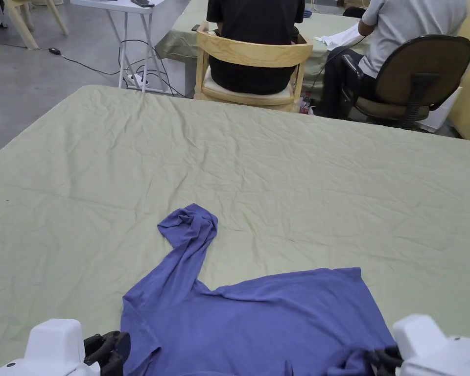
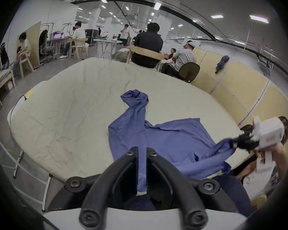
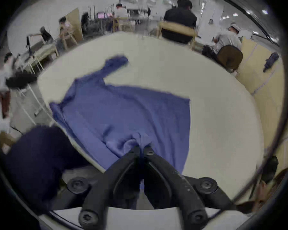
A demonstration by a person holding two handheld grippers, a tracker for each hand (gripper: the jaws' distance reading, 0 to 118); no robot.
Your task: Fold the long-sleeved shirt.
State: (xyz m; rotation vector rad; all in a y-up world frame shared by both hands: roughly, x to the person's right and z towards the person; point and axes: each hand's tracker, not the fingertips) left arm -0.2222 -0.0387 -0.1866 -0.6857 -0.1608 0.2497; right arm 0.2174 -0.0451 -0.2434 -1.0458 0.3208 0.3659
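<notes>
Here the blue long-sleeved shirt (image 1: 258,318) lies at the near edge of the green-covered table (image 1: 278,171), one sleeve (image 1: 190,240) trailing away. Left tongs (image 2: 142,152) and right tongs (image 3: 141,148) each pinch its fabric; keep both clenched, lifting evenly and taut.

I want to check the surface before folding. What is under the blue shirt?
The blue shirt lies on a wrinkled green cloth that covers the table. The part of the cloth beneath the shirt is hidden, so anything there cannot be seen.
</notes>
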